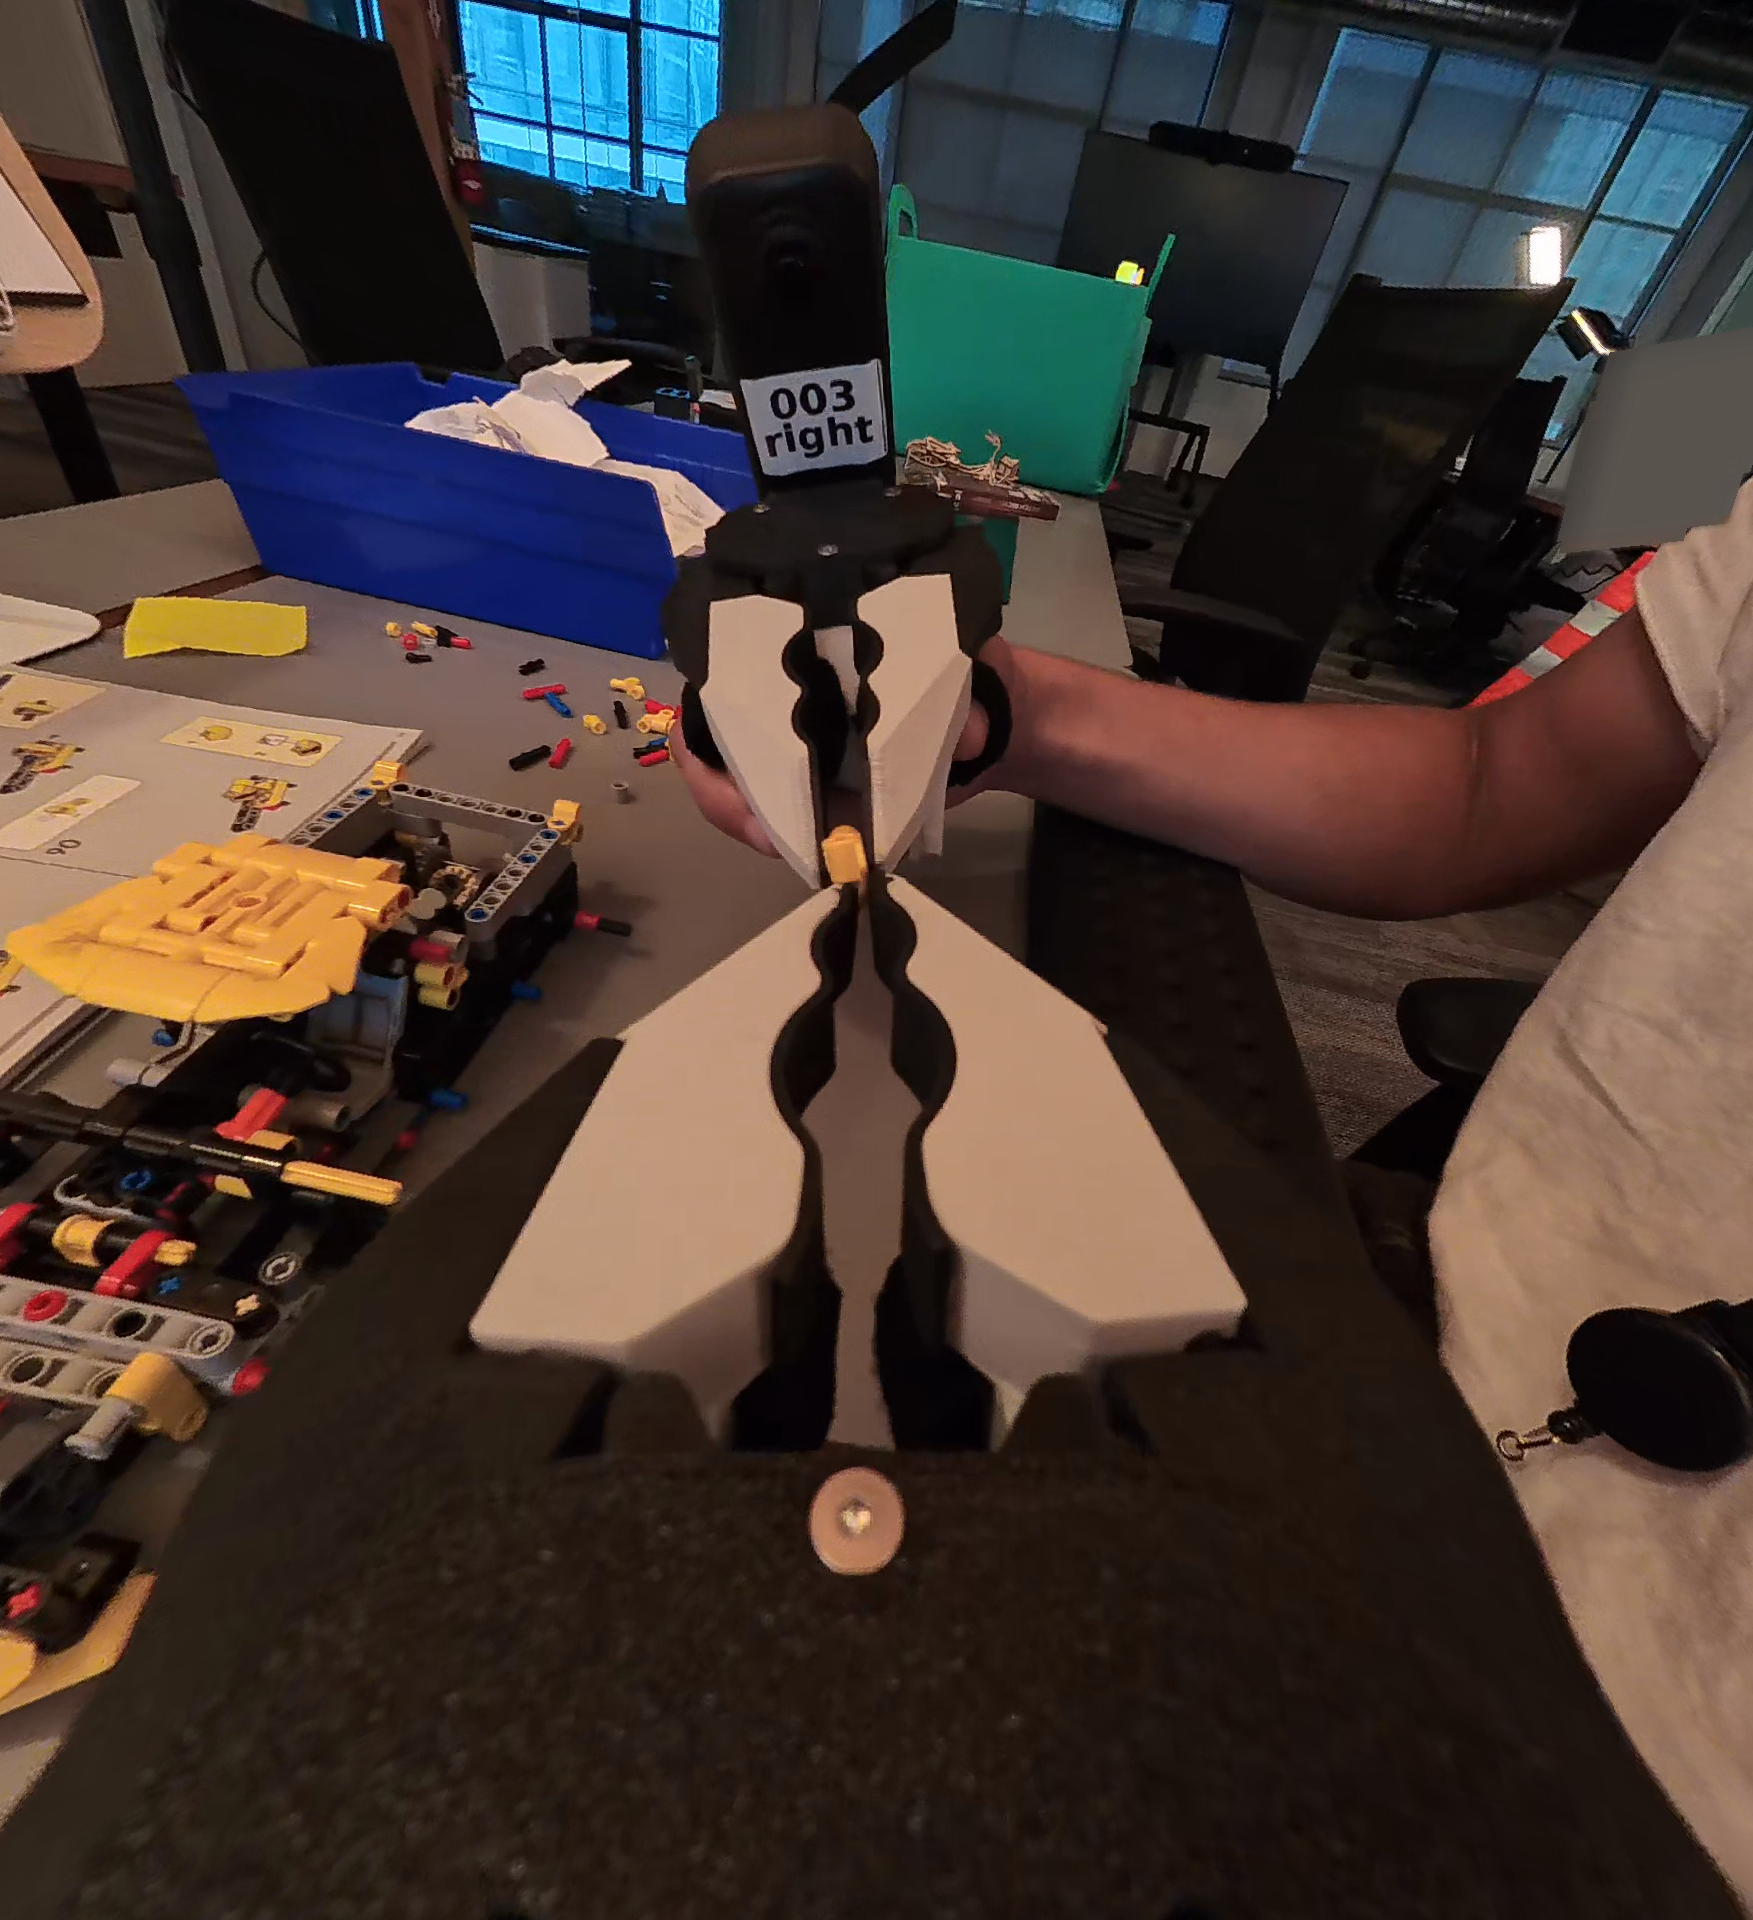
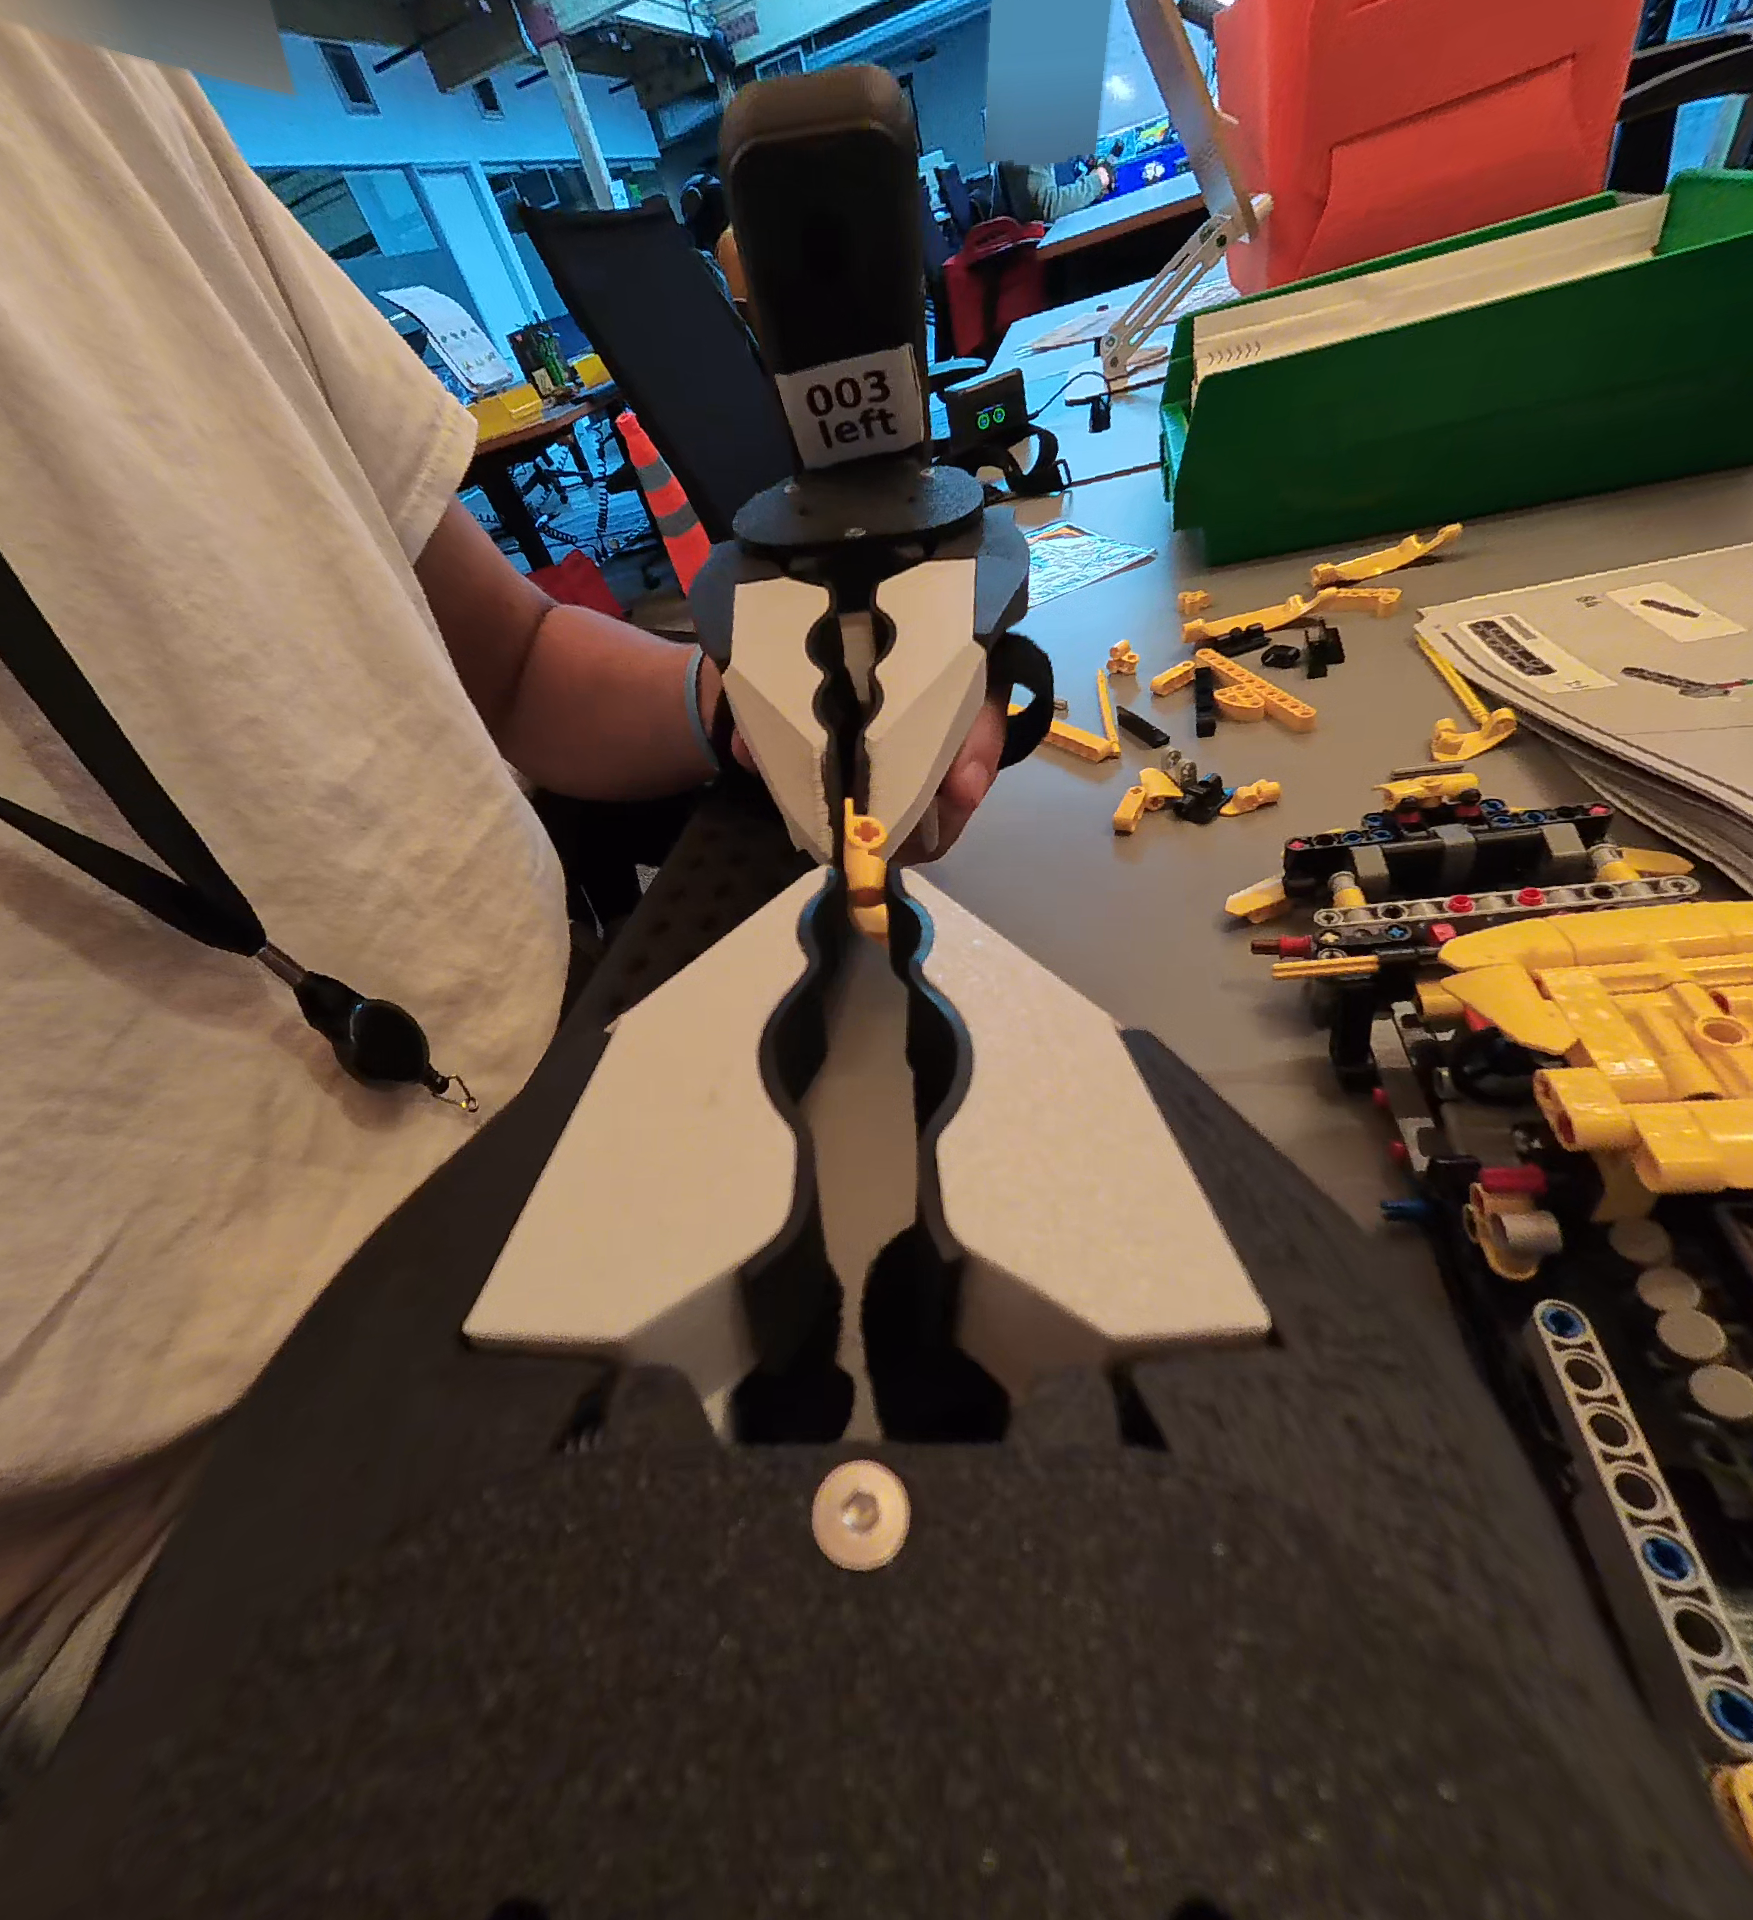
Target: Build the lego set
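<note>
You are holding both grippers tip to tip above the table [image 1: 851, 644] edge, in front of your white shirt [image 1: 1682, 1039]. The left gripper [image 1: 848, 902] is pinching a small yellow piece [image 1: 844, 854] at its very tips, jaws nearly together on it. The right gripper [image 2: 859, 902] is meeting it head-on, its jaws also closed on the piece (from the right wrist view the piece looks like two small yellow connectors joined end to end, one tilted against the other). Each gripper is showing in the other's view too, with a hand wrapped around its base.

The model [image 1: 259, 935], a black and grey frame with a broad yellow panel on top, is lying on the table beside the grippers, away from your body. Loose parts [image 1: 581, 707] are lying scattered beyond the model, and the manual [image 1: 124, 758] is lying open next to it. A blue bin [image 1: 436, 499] is sitting behind the loose parts, a green bin [image 2: 1474, 416] beyond the manual.
</note>
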